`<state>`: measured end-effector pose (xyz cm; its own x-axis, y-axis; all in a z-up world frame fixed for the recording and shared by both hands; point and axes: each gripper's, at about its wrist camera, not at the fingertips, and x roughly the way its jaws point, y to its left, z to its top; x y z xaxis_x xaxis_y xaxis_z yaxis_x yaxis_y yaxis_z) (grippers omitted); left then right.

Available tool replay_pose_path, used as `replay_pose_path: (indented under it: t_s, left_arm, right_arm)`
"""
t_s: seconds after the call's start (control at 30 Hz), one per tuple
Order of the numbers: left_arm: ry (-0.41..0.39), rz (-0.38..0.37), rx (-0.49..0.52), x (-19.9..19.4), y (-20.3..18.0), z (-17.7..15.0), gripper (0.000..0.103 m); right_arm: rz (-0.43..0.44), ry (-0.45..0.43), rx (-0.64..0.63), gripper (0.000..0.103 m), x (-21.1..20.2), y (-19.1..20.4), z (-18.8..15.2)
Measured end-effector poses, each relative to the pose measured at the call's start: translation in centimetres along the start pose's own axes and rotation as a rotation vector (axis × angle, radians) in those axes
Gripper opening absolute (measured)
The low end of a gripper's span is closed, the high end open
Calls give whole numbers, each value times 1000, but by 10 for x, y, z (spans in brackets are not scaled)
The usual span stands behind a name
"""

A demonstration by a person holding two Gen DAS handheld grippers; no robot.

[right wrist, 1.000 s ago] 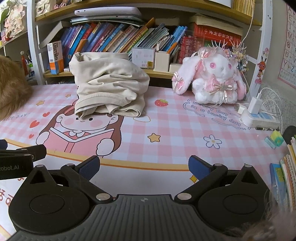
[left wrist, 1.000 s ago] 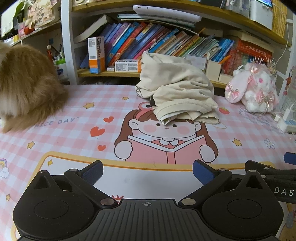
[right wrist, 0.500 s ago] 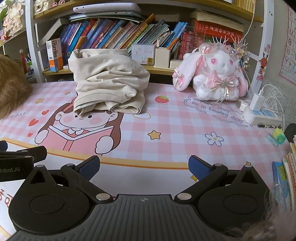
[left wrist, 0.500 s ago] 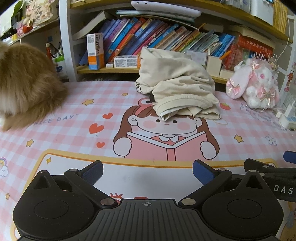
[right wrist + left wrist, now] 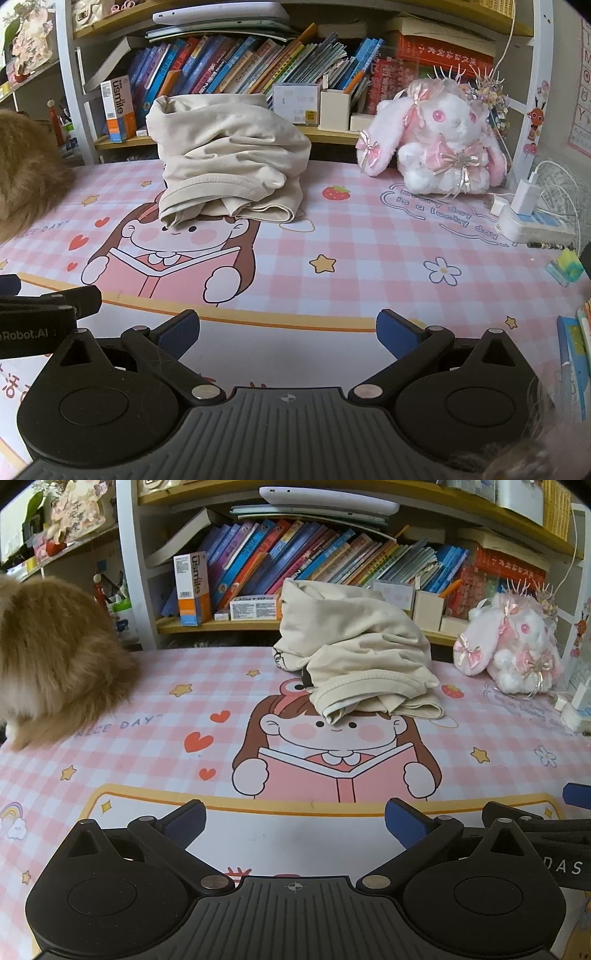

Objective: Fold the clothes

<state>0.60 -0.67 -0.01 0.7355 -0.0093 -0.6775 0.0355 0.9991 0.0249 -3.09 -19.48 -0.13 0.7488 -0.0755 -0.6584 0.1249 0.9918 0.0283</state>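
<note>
A crumpled beige garment (image 5: pixel 364 657) lies in a heap at the far middle of the pink checked table mat (image 5: pixel 147 746), over the head of the printed girl. It also shows in the right wrist view (image 5: pixel 229 162). My left gripper (image 5: pixel 295 825) is open and empty, low over the near edge of the mat, well short of the garment. My right gripper (image 5: pixel 288 332) is open and empty, beside the left one and just as far from the garment. Each gripper shows at the edge of the other's view.
A furry orange animal (image 5: pixel 55 657) sits at the table's left. A pink plush rabbit (image 5: pixel 439 144) and a power strip with chargers (image 5: pixel 528 218) stand at the back right. A bookshelf (image 5: pixel 295 561) runs behind the table. Books (image 5: pixel 576 354) lie at the right edge.
Both grippers have drawn slightly nearer to the garment, which appears a little larger. The jaws stay open and the garment has not moved.
</note>
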Motion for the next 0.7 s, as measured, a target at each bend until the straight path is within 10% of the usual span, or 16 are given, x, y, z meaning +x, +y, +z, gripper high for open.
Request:
replay_pose_path:
  t_s: [0.7]
  left_arm:
    - [6, -31, -7, 7, -3, 1, 103]
  right_arm:
    - [-28, 10, 4, 103, 4, -4, 2]
